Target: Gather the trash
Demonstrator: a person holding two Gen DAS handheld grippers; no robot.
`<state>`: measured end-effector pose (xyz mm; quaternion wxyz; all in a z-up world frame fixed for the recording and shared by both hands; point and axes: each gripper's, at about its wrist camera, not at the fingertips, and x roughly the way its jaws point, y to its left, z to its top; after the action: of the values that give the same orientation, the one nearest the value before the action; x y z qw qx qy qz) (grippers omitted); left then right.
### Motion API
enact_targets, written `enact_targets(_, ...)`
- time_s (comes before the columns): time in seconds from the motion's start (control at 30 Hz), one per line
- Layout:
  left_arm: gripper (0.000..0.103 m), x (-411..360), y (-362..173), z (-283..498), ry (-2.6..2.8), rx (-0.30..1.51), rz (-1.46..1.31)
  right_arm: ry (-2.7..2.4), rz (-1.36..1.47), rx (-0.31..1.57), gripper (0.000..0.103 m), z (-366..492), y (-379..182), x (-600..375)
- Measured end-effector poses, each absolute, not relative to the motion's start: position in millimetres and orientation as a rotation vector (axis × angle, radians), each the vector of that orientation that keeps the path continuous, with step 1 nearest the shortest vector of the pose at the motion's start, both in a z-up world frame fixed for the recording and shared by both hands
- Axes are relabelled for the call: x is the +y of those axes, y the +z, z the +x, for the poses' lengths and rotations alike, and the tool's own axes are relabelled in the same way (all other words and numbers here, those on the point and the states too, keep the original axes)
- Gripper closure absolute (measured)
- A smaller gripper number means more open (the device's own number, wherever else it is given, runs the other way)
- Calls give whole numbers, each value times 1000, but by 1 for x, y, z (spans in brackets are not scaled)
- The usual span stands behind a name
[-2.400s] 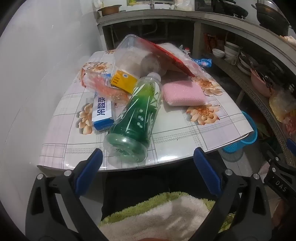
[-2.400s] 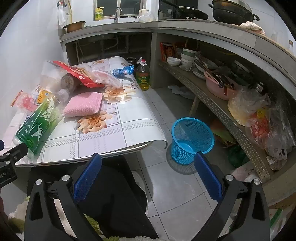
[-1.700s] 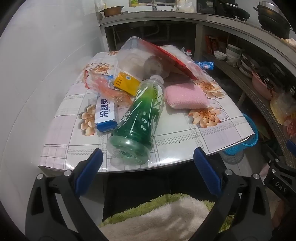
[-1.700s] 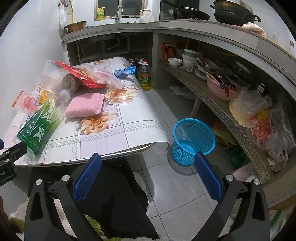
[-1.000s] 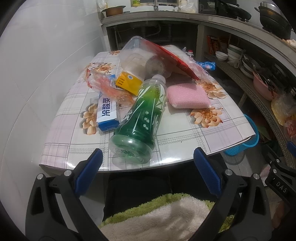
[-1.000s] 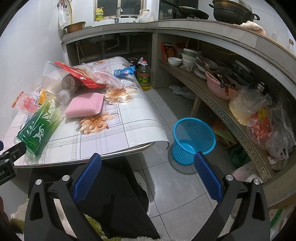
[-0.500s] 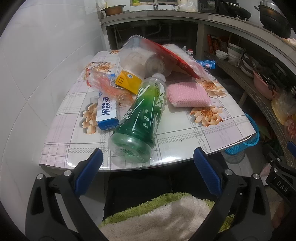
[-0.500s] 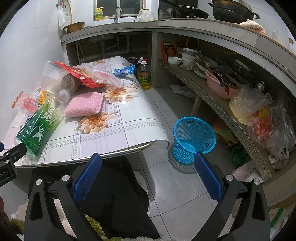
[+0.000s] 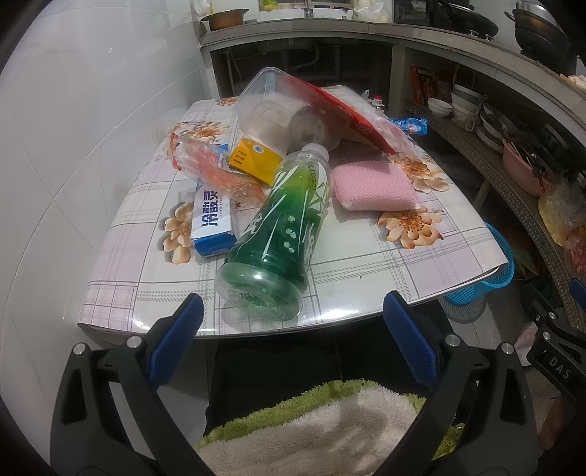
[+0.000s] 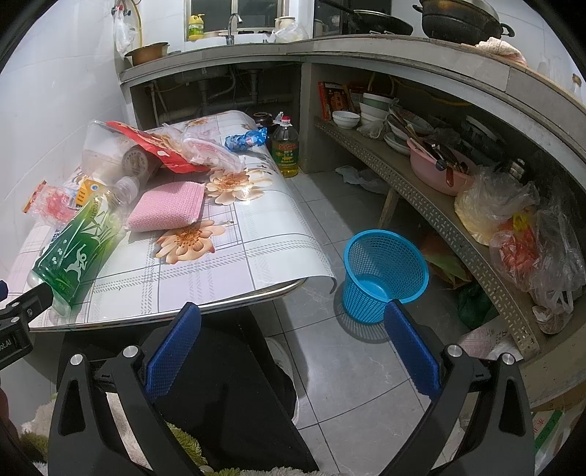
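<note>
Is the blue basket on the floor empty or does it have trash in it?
Empty: the blue basket shows only its bare bottom in the right wrist view.

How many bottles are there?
3. A green bottle lies on the table near the edge, an oil bottle stands on the floor behind the table, and a yellow-green bottle stands by the tap. More may be hidden.

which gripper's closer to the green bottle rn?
Left. The left gripper is open right in front of the green bottle, at its base. The right gripper is open, off to the bottle's right, facing the blue basket.
</note>
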<state>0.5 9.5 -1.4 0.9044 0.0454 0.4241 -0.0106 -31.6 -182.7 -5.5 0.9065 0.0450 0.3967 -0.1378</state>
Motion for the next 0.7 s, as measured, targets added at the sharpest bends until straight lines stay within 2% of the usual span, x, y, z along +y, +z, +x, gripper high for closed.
enact_targets(0.7, 9, 9, -4, 0, -23, 881, 98, -281, 99, 823, 6, -30, -7, -182)
